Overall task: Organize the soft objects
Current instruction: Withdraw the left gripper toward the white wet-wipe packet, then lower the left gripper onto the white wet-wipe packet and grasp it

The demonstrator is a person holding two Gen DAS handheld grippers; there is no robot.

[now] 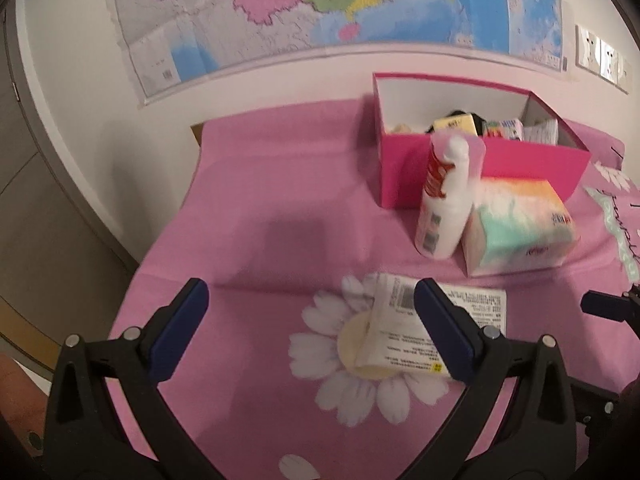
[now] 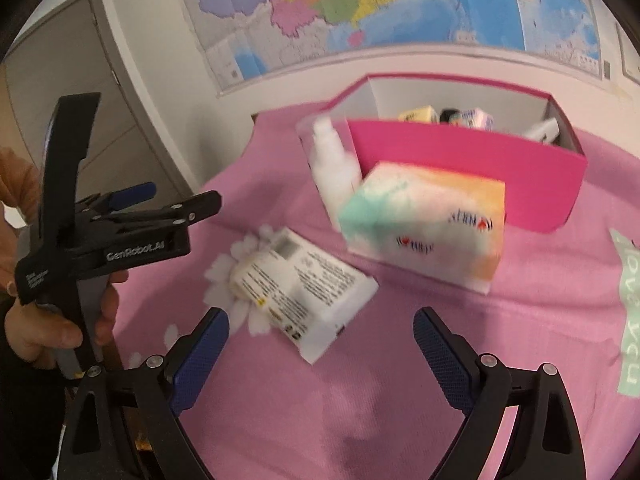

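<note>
Flat white packet (image 2: 302, 294) lying on the pink surface (image 1: 260, 208), in front of the tissue pack (image 2: 424, 228) and white bottle (image 1: 442, 204), near the pink box (image 2: 472, 168). Likely next: pick up the packet. Approach low, straddle a short edge, close gently to avoid crumpling. Left hand-held gripper (image 1: 310, 312) spread wide, holding nothing. Right hand-held gripper (image 2: 320, 340) likewise released, touching nothing.

This looks like a bedroom in a home. A pink bedsheet (image 1: 280, 208) printed with white daisies covers the bed, a big coloured wall map (image 1: 320, 12) hangs above its far edge, and wall sockets (image 1: 600, 56) sit beside it.
</note>
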